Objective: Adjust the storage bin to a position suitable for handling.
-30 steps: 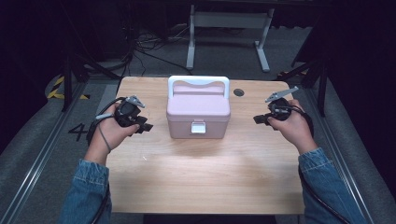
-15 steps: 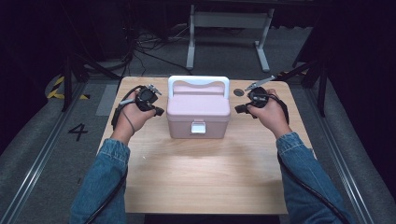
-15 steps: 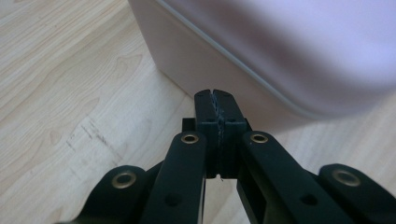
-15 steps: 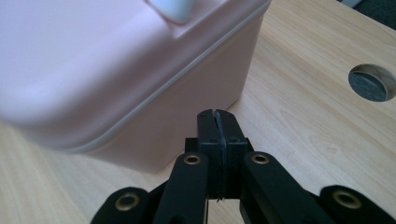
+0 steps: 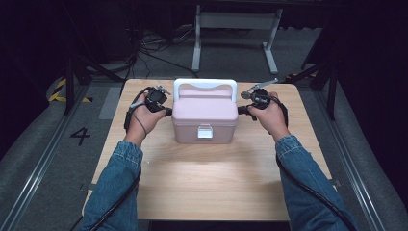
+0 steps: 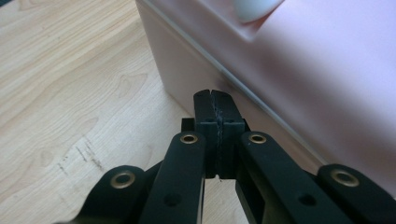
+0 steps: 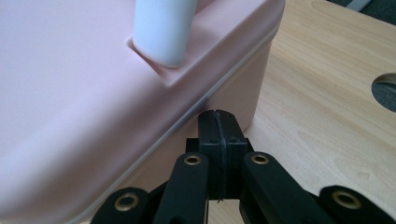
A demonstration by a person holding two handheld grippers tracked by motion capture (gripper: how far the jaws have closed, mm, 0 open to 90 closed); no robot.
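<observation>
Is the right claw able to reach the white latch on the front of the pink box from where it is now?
Probably yes: the right claw is shut beside the pink box, and bare table leads round to the latch.

The pink box (image 6: pixel 299 70) runs off the top and right edges of the left gripper view, its white handle (image 6: pixel 254 8) clipped to a sliver. In the right gripper view the handle's upper part is likewise cut off above the box.
</observation>
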